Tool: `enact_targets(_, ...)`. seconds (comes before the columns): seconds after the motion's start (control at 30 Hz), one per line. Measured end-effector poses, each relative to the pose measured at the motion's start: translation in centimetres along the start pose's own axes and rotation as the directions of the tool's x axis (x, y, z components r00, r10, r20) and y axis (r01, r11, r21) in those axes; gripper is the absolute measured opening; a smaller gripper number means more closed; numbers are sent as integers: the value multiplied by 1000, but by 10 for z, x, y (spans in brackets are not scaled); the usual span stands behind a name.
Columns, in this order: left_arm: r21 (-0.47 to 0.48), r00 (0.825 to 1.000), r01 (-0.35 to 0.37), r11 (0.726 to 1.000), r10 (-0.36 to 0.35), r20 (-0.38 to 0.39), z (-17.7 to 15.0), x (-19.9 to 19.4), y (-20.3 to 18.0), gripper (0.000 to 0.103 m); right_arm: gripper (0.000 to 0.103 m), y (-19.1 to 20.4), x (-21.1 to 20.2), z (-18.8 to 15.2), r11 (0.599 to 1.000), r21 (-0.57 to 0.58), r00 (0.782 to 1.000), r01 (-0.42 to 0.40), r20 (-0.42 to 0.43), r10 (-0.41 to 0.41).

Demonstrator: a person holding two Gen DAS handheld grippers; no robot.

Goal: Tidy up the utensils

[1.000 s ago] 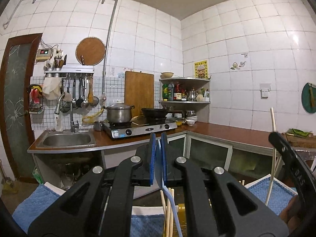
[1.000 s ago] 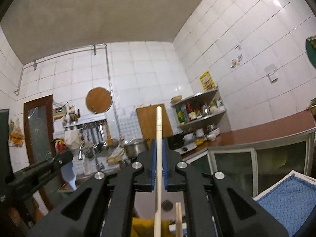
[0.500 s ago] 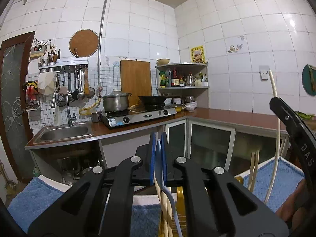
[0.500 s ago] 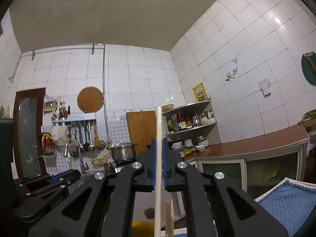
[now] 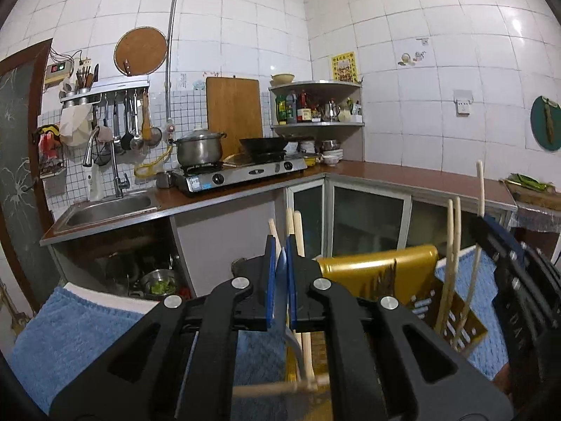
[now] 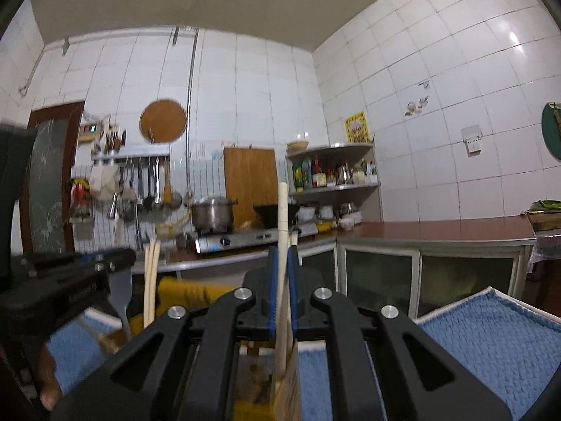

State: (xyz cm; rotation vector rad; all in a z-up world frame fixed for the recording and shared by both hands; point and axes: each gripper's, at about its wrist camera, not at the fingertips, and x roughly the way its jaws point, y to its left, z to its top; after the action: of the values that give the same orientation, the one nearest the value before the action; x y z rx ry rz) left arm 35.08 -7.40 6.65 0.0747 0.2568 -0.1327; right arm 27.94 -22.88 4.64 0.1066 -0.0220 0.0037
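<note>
Left gripper (image 5: 280, 277) fingers clamp a pale blue utensil (image 5: 281, 268); right gripper (image 6: 282, 291) fingers clamp an upright chopstick (image 6: 283, 210), both above the yellow holder (image 5: 378, 273), apparently for insertion.

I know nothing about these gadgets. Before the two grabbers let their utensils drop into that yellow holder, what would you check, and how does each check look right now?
1. Right gripper jaws clamped on the long pale wooden chopstick: ok.
2. Left gripper jaws clamped on the thin pale blue utensil handle: ok.
3. Chopstick upright over the yellow perforated utensil holder: ok; its lower end reaches the holder.
4. Blue utensil's lower end inside the holder: cannot tell, the gripper hides it.
5. Holder resting steadily on the blue towel: cannot tell; it looks tilted and blurred.
6. Room among the other pale chopsticks already standing in the holder: ok.
</note>
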Motion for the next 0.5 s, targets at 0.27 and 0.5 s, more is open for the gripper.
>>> enact_targets(0.27, -46, 1000, -7, 999, 7, -8, 12, -44, 8, 56, 35, -10, -11, -7, 999, 34, 972, -35, -233, 42)
enact_targets(0.5, -102, 999, -31, 994, 28, -33, 22, -119, 35, 87, 49, -25, -62, 15, 997, 65, 952, -48, -299, 65)
